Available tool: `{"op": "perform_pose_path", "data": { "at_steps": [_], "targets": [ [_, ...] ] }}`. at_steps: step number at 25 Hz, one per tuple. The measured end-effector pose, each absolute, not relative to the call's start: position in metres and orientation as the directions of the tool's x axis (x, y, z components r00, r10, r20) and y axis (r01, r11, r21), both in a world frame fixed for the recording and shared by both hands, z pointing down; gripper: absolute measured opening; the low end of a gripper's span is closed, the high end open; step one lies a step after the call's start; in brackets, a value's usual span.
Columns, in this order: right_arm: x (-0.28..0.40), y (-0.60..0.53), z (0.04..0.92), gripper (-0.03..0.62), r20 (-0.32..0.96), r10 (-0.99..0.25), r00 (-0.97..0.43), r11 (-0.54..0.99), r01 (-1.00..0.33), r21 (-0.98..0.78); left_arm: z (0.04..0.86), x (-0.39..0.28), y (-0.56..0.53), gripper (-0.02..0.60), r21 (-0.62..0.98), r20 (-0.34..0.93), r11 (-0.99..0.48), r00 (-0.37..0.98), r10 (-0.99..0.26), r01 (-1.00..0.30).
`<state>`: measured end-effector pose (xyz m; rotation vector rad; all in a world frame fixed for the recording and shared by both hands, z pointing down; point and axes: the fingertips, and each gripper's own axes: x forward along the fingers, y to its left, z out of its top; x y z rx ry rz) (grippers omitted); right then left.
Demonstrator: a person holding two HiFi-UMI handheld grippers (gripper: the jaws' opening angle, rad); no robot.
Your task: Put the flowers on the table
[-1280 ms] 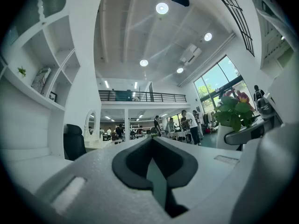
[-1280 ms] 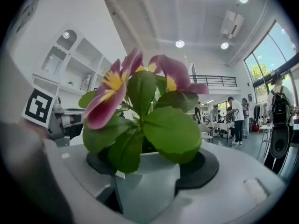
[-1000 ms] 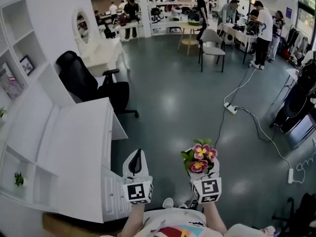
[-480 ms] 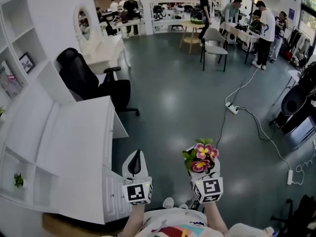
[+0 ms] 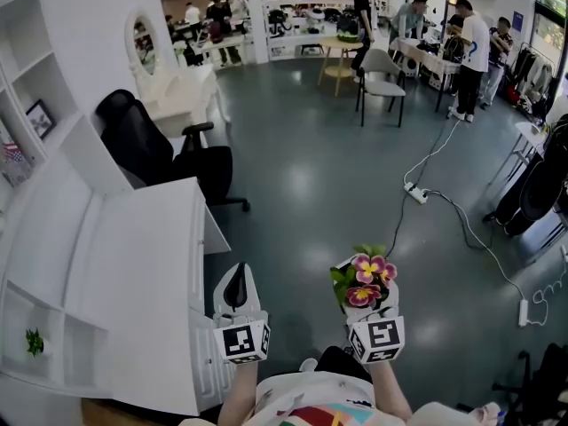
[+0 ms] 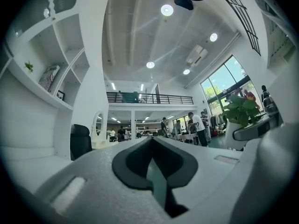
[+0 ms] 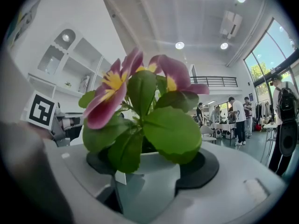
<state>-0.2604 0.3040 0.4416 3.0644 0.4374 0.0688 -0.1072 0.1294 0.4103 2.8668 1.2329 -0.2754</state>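
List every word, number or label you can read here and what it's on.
No words or numbers are readable.
Cubes on left gripper and right gripper: square marker patterns, no letters.
Framed picture on the shelf: too small to read.
White tag on the flower pot: no print visible.

Two tools (image 5: 235,280) (image 5: 366,302), one potted flower (image 5: 367,272), one black office chair (image 5: 146,145).

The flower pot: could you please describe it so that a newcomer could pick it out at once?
Start at the long white desk on the left; to its right, above the grey floor, the right gripper grips a small white pot of pink-purple, yellow-centred flowers. Its bright blooms set it apart from the left gripper beside it, which holds nothing.
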Motion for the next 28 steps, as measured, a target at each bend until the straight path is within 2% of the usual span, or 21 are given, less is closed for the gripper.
{"op": "perform_pose_path", "data": {
  "at_steps": [13,23,28],
  "targets": [
    [-0.224,0.329,0.449,0.336,0.045,0.271,0.962,-0.962,0.269,0.034,0.415,-0.078,0.154,0.003,-0.037,-0.16,-0.69,0.678,0.718,0.723],
    [-0.126,0.383,0.422,0.336,0.005,0.179,0.984,-0.981,0.178,0.082,0.403,-0.012,0.212,0.003,-0.037,-0.173,-0.717,0.703,0.69,0.696],
    [-0.065,0.428,0.421,0.336,0.03,0.127,0.991,-0.989,0.125,0.08,0.4,0.037,0.25,0.003,-0.03,-0.163,-0.753,0.74,0.653,0.658]
  ]
}}
